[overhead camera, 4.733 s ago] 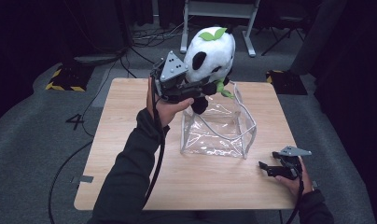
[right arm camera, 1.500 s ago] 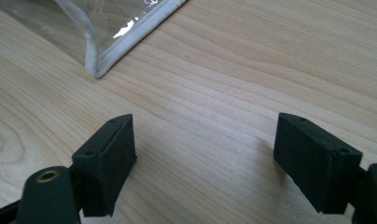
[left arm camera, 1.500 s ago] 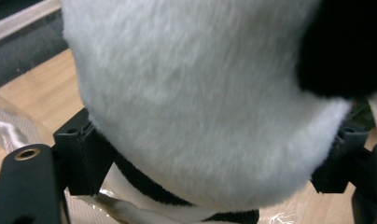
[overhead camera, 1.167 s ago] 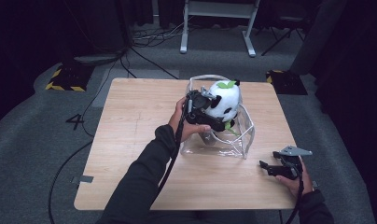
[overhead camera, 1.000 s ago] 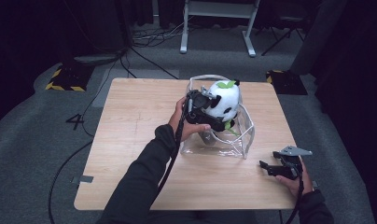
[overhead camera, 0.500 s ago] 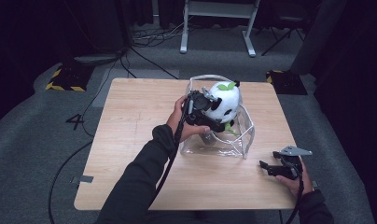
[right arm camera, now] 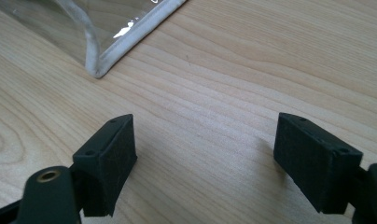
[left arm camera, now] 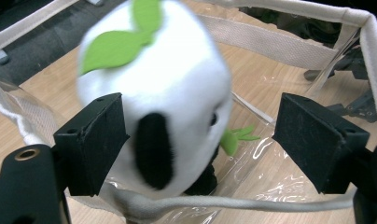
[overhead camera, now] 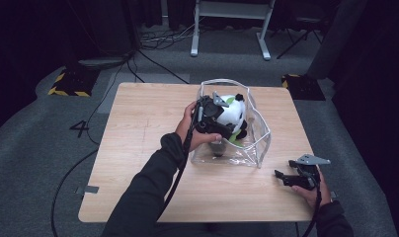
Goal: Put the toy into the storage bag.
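Both grippers black: left gripper (overhead camera: 222,129) w/ grey triangular plate, black cable along dark sleeve (overhead camera: 143,192); right gripper (overhead camera: 285,176) same plate, cable. Square foam-faced pads (right arm camera: 111,158), brass screw hole (left arm camera: 27,153).

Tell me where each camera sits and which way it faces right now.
High view: above the person's side, looking forward and down on the wooden table; both forearms, left gripper, right gripper.
Left gripper view: on the left gripper, looking into the clear bag at the plush panda.
Right gripper view: on the right gripper, low over bare table.
Shared: the bag's white-trimmed corner.
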`<state>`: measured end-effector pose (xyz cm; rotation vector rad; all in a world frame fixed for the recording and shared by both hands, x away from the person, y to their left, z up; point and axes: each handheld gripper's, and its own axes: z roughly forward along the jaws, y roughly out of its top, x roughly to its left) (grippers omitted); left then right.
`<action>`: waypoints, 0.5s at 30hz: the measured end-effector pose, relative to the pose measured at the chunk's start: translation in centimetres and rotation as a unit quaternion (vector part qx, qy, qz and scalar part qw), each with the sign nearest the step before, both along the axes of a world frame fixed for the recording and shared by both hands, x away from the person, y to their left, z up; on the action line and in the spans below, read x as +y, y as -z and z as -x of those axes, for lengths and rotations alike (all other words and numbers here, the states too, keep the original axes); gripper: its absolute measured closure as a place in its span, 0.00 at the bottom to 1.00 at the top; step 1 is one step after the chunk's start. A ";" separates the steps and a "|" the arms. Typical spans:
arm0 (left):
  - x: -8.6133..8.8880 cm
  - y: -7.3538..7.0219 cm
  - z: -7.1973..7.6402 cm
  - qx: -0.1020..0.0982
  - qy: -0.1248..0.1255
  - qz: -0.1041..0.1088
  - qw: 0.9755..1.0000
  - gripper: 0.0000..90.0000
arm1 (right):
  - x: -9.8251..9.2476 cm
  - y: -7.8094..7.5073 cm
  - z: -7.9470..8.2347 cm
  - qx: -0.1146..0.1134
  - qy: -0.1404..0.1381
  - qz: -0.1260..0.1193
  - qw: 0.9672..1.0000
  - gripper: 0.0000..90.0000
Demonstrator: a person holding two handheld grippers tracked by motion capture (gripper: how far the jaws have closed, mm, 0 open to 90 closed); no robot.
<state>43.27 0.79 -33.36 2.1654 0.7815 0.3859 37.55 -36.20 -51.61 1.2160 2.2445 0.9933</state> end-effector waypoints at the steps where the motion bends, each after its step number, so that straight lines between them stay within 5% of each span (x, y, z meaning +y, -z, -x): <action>1: 0.0 0.1 -0.1 0.001 -0.001 -0.002 1.000 0.19 | 0.0 0.0 0.0 0.000 0.000 0.000 1.000 0.23; 15: 0.8 -0.3 0.1 -0.005 0.007 0.005 1.000 0.18 | 0.0 0.0 0.0 0.000 0.000 0.000 1.000 0.23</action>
